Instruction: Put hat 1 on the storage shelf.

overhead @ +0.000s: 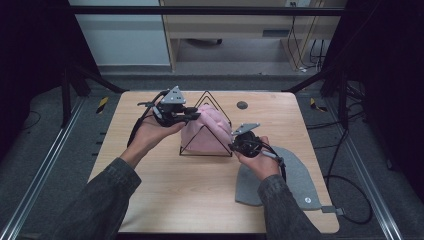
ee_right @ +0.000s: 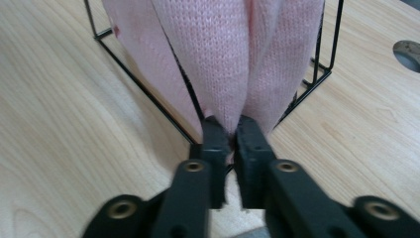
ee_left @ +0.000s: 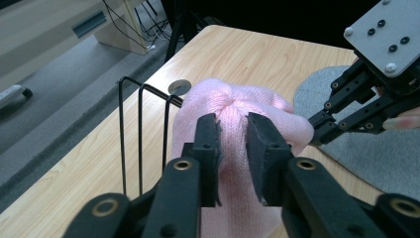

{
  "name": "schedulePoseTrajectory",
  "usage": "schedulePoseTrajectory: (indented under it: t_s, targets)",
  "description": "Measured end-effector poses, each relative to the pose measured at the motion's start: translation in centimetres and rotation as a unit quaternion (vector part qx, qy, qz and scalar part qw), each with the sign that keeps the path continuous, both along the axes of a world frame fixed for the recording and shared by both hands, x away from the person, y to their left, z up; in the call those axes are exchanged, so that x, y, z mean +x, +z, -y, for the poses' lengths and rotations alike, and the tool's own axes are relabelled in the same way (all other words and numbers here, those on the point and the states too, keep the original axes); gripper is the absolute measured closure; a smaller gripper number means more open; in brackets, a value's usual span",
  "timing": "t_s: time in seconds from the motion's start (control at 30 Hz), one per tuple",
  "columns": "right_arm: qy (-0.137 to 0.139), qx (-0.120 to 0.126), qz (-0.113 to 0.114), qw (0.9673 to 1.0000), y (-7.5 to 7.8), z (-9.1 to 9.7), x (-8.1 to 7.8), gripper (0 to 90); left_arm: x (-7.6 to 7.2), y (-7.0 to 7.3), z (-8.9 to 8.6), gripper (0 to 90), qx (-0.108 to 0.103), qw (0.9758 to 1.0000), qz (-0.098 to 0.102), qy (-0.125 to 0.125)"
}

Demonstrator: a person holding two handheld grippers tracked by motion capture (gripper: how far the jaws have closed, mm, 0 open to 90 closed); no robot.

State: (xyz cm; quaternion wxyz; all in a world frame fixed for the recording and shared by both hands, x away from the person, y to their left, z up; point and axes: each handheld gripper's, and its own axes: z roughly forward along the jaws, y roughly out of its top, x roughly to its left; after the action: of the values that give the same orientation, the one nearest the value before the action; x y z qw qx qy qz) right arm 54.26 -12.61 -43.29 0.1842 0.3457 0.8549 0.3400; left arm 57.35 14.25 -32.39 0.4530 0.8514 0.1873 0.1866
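Both claws on pink beanie (overhead: 206, 131)

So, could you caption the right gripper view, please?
Right gripper pinching the pink knit hat's lower edge at the black wire rack.

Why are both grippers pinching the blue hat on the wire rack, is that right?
Almost. The hat is pink, not blue, as the left gripper view shows. Both the left gripper and the right gripper do pinch it, and it hangs over the wire rack.
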Motion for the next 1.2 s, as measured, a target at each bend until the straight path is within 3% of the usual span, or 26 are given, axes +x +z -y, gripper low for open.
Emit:
schedulePoseTrajectory:
  t_s: [0.13, 0.17, 0.33, 0.37, 0.4, 0.53, 0.57, 0.7, 0.8, 0.93, 1.2]
  targets:
    - [-0.005, 0.006, 0.001, 1.0000, 0.6, 0.5, -0.6, 57.7, -0.4, 0.5, -0.1, 58.2, -0.016, 0.9997, 0.004, 0.017]
    - [-0.009, 0.010, 0.002, 0.9999, 1.0, 1.2, -0.9, 50.5, -0.6, 0.7, -0.3, 51.1, -0.019, 0.9995, -0.003, 0.026]
    - [-0.034, 0.011, 0.004, 0.9993, 1.7, 3.4, -0.9, 39.7, -0.8, 0.8, -1.0, 36.9, -0.024, 0.9985, -0.032, 0.037]
    - [-0.040, 0.008, 0.004, 0.9992, 1.7, 4.0, -0.8, 37.1, -0.9, 0.8, -1.2, 34.9, -0.022, 0.9985, -0.029, 0.041]
    - [-0.054, 0.009, -0.006, 0.9985, 1.7, 5.2, -0.5, 31.1, -1.0, 0.8, -1.3, 30.7, -0.022, 0.9982, -0.029, 0.047]
    - [-0.076, 0.011, -0.019, 0.9969, 1.5, 6.7, -0.1, 24.9, -1.3, 0.4, -2.1, 23.8, -0.029, 0.9970, -0.045, 0.057]
    - [-0.088, 0.010, -0.031, 0.9956, 1.1, 7.6, 0.2, 21.1, -1.5, 0.0, -2.6, 17.9, -0.029, 0.9963, -0.049, 0.064]
    - [-0.098, 0.009, -0.046, 0.9941, 0.6, 9.0, 0.5, 17.7, -2.0, -0.7, -3.5, 13.2, -0.031, 0.9956, -0.054, 0.070]
    - [-0.117, 0.016, -0.060, 0.9911, 0.4, 10.8, 0.6, 23.0, -2.6, -1.5, -4.5, 10.4, -0.031, 0.9946, -0.062, 0.078]
    - [-0.125, 0.007, -0.069, 0.9897, 0.1, 12.0, 0.7, 27.2, -3.3, -2.5, -5.8, 9.4, -0.025, 0.9931, -0.069, 0.092]
    - [-0.141, 0.010, -0.077, 0.9870, -0.2, 13.8, 1.0, 30.6, -4.6, -3.8, -8.3, 9.4, -0.006, 0.9916, -0.075, 0.105]
